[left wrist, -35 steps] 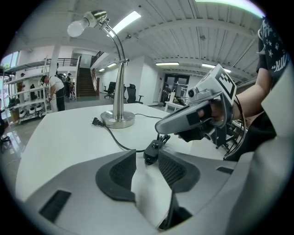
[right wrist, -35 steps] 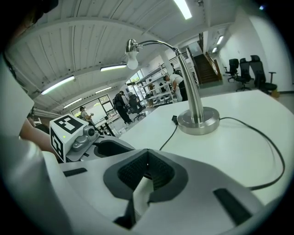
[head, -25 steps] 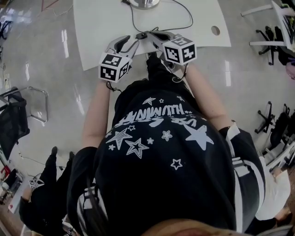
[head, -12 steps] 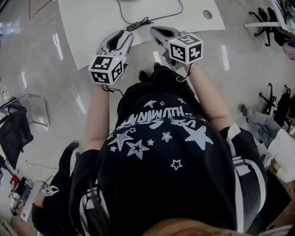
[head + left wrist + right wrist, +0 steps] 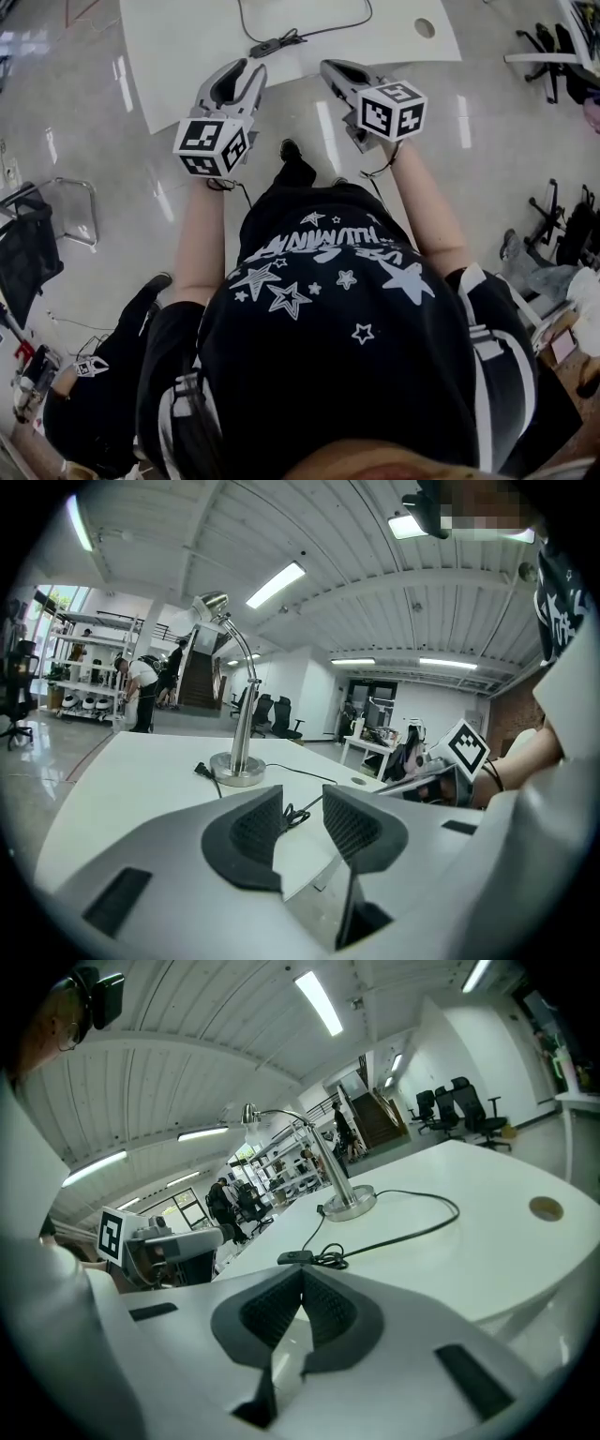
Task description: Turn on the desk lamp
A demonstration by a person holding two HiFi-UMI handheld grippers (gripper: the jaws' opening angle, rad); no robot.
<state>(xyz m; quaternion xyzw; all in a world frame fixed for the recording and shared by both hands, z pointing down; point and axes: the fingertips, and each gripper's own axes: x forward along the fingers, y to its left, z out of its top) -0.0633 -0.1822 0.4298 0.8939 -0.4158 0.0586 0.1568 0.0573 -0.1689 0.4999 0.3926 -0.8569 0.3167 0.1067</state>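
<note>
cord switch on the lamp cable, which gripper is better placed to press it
Left, probably. In the head view the left gripper sits nearer the cord switch than the right gripper. The left's jaws stand open, the right's are shut, and both are empty.

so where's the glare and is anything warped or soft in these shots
Head view: ceiling lights mirror as bright streaks on the glossy floor; the white table looks nearly blown out. Left gripper view: fisheye bend with a dark round border, desk lamp sharp, mosaic patch at top right. Right gripper view: same bend and border, strip light glaring overhead.
</note>
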